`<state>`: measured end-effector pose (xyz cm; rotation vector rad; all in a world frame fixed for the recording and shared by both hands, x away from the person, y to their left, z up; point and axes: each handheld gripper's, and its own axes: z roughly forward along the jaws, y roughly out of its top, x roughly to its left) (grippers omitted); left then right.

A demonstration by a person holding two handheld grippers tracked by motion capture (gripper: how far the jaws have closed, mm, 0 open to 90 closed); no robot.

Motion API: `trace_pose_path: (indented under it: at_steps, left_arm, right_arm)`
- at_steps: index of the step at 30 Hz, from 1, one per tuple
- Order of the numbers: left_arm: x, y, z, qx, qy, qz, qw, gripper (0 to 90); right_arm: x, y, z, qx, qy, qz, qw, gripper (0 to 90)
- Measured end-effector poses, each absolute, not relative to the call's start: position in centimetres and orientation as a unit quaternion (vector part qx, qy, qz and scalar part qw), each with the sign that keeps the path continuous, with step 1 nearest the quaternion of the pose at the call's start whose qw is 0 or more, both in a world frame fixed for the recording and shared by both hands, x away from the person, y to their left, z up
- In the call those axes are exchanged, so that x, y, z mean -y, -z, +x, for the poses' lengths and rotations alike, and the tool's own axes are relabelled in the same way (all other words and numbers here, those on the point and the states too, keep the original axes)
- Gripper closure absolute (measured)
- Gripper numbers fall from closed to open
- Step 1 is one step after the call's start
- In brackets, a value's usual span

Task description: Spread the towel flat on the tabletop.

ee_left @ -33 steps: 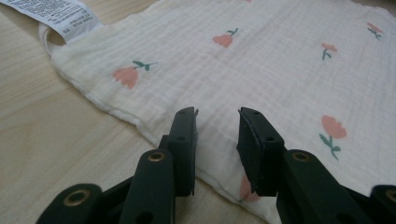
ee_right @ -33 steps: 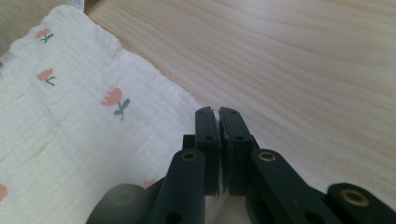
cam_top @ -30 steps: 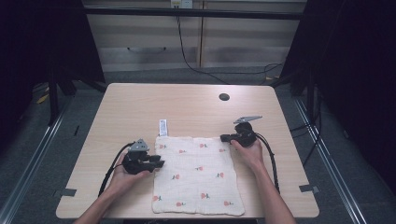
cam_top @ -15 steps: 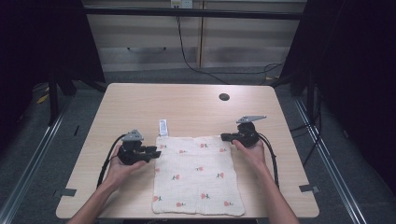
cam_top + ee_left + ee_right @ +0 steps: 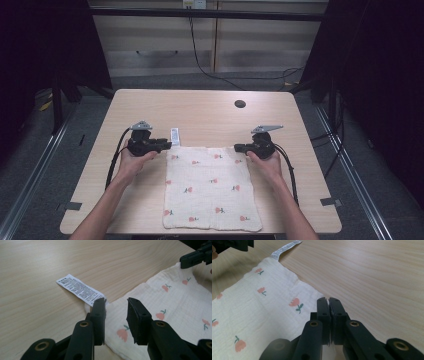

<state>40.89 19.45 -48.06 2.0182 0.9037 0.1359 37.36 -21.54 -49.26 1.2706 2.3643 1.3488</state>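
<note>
Lying flat on the wooden table (image 5: pixel 210 115), the cream cloth (image 5: pixel 210 187) with small red flower prints reaches from mid-table to the near edge. Its white care label (image 5: pixel 80 290) sticks out from the far left corner onto bare wood. The left gripper (image 5: pixel 115 306) sits at that corner with its jaws apart, one on each side of the cloth's edge (nothing pinched between them). The right gripper (image 5: pixel 329 301) is at the far right corner, jaws pressed together on the cloth's corner. A dark round hole (image 5: pixel 240 104) marks the tabletop farther back.
</note>
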Motion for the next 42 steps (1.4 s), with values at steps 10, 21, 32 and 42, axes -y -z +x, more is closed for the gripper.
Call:
trace_pose_path:
  at_steps: [10,21,32,42]
  left_arm:
    - [-19.1,50.0,42.0,-0.371,-0.053,0.827,0.419,64.8]
    - [-18.8,50.6,41.7,-0.356,-0.059,0.843,0.399,70.0]
    - [-18.2,50.6,41.1,-0.335,-0.056,0.852,0.4,85.2]
    - [-18.7,49.7,40.8,-0.339,-0.056,0.841,0.417,85.4]
  right_arm:
    - [21.5,49.7,37.3,-0.786,-0.444,0.425,0.063,87.3]
    - [21.9,49.5,37.2,-0.782,-0.448,0.428,0.064,87.2]
    - [21.4,49.8,37.0,-0.784,-0.445,0.429,0.059,87.3]
    - [22.2,49.0,36.9,-0.775,-0.459,0.429,0.07,87.4]
